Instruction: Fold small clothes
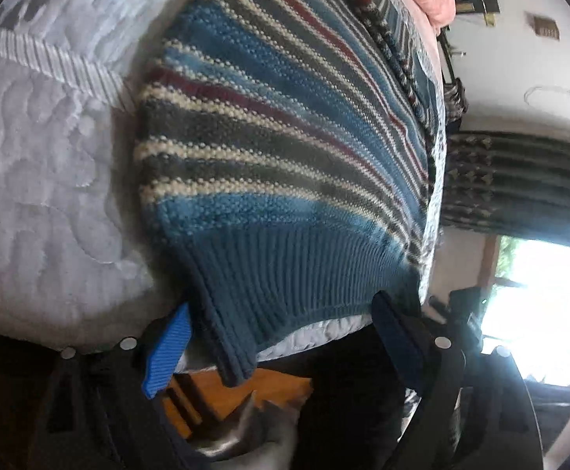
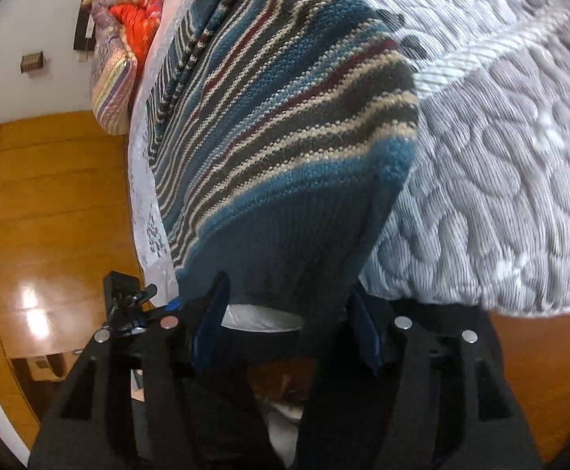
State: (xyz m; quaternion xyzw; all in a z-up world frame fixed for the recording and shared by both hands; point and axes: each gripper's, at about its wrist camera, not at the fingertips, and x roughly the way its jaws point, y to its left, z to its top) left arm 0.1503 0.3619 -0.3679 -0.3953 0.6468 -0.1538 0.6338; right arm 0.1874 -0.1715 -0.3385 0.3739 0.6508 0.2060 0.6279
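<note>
Knitted wool in blue, grey, cream and maroon stripes fills the middle of both views: a small striped sweater (image 1: 285, 137) lies spread on a white quilted mattress (image 1: 38, 203), with its plain blue ribbed hem (image 1: 296, 274) nearest the cameras and hanging slightly over the mattress edge. In the left wrist view, quilting takes the left of the frame, the sweater the centre, and a dark patterned curtain (image 1: 520, 184) with a bright window (image 1: 539, 305) the right. At the bottom centre the left gripper (image 1: 281, 337) has its jaws spread wide, one blue pad at the hem's left corner and the other at its right edge, so the hem sits between them without being pinched. In the right wrist view, a glossy wooden floor (image 2: 50, 211) occupies the left, the sweater (image 2: 285, 117) the centre, and the mattress (image 2: 500, 176) the right. At the bottom centre the right gripper (image 2: 289, 321) likewise stands with its jaws wide apart around the dark hem (image 2: 285, 258), not closed on it.
</note>
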